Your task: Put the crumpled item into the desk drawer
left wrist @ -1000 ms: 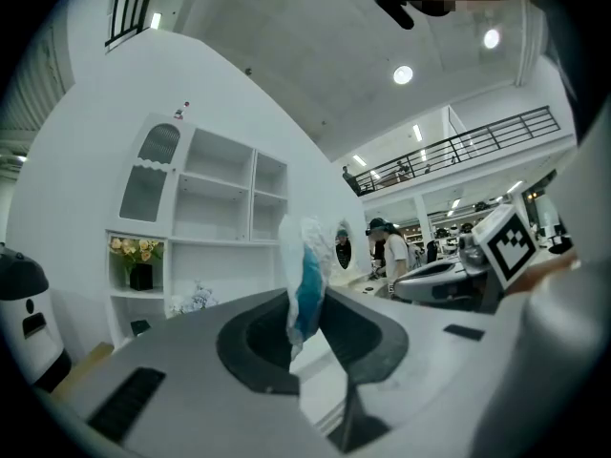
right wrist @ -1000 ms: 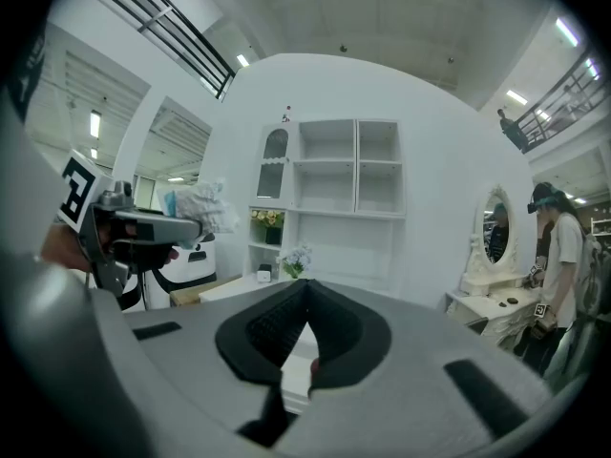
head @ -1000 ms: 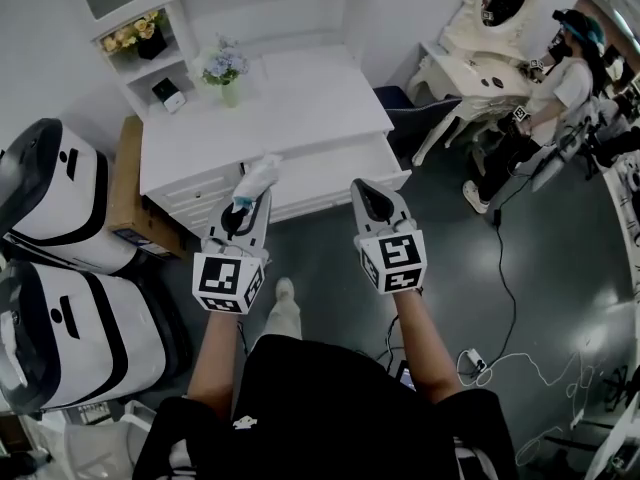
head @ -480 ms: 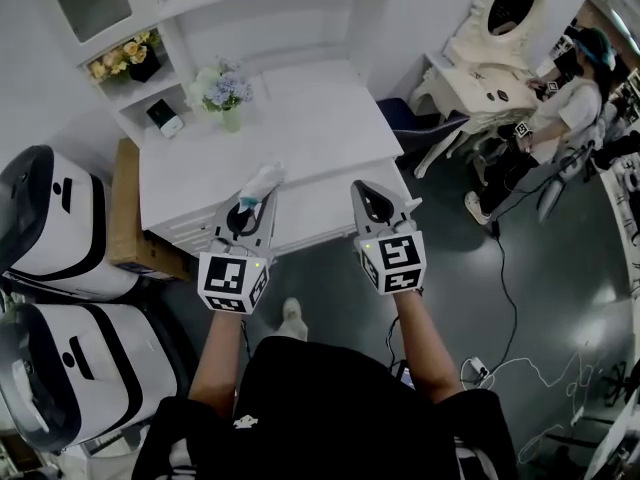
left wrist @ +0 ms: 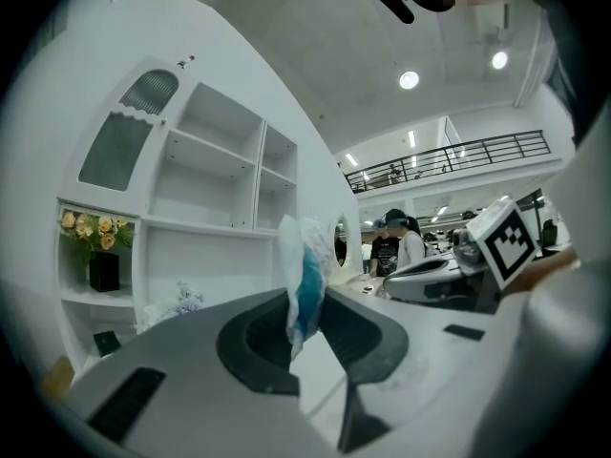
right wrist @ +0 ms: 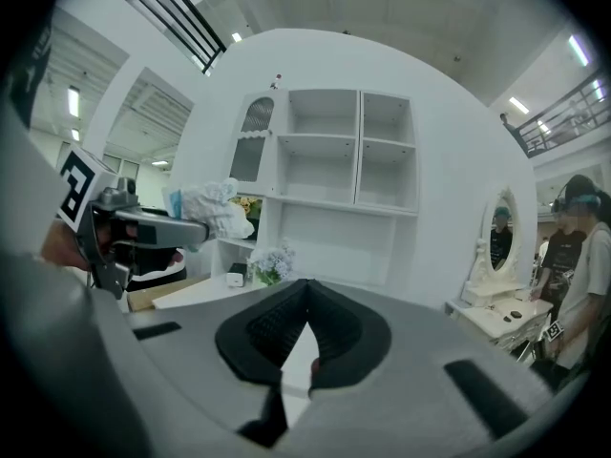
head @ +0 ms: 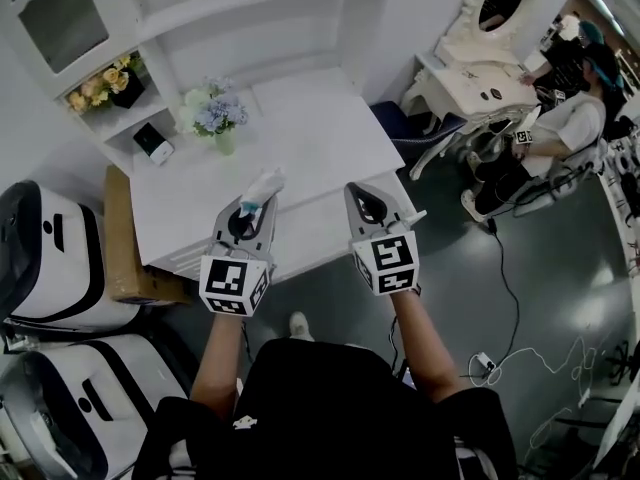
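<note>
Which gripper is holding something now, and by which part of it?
The left gripper pinches the crumpled white-and-blue item by its lower end; the rest sticks out past the jaws. The right gripper is shut and empty.

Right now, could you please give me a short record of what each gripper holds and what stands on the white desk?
left gripper: shut on a crumpled white-and-blue item, raised in front of the desk
right gripper: shut, nothing between its jaws
white desk with shelves: straight ahead of the person
on the desk: pale blue flowers in a small green vase; a small dark box
drawer: seems pulled out at the desk's front, but not clear
item in drawer: not yet
</note>
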### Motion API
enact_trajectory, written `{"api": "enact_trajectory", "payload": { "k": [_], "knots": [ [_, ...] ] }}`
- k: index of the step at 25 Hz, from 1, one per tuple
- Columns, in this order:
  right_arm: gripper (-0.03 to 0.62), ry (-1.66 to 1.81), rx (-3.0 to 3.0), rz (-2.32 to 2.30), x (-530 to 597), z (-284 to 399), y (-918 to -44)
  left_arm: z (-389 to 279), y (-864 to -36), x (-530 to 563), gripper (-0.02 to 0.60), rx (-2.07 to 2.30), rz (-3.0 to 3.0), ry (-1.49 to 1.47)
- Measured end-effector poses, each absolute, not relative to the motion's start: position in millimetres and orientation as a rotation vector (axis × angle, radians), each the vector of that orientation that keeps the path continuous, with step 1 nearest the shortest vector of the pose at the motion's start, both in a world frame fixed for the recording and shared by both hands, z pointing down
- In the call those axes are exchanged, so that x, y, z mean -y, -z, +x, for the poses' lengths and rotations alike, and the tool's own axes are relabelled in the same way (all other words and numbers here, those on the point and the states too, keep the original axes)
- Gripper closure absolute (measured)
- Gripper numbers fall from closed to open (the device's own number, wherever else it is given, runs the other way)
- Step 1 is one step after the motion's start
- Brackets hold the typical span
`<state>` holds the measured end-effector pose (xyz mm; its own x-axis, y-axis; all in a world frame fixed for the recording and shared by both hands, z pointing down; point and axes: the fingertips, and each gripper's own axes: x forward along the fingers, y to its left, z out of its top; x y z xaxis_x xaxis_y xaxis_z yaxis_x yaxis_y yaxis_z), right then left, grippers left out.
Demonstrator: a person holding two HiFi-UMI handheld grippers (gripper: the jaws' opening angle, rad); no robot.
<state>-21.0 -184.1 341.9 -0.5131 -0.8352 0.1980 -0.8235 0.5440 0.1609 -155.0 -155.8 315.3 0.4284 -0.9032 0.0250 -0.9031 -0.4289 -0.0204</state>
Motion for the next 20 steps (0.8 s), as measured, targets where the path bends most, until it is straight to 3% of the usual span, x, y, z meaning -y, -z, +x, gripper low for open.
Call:
{"api": "enact_trajectory", "payload": {
  "k": [20],
  "knots": [
    [0.599,-0.037,2.445,1.418,225,-10,-397,-149,-373,210,0.526,-1.598,-2.759,0.237]
  ]
}}
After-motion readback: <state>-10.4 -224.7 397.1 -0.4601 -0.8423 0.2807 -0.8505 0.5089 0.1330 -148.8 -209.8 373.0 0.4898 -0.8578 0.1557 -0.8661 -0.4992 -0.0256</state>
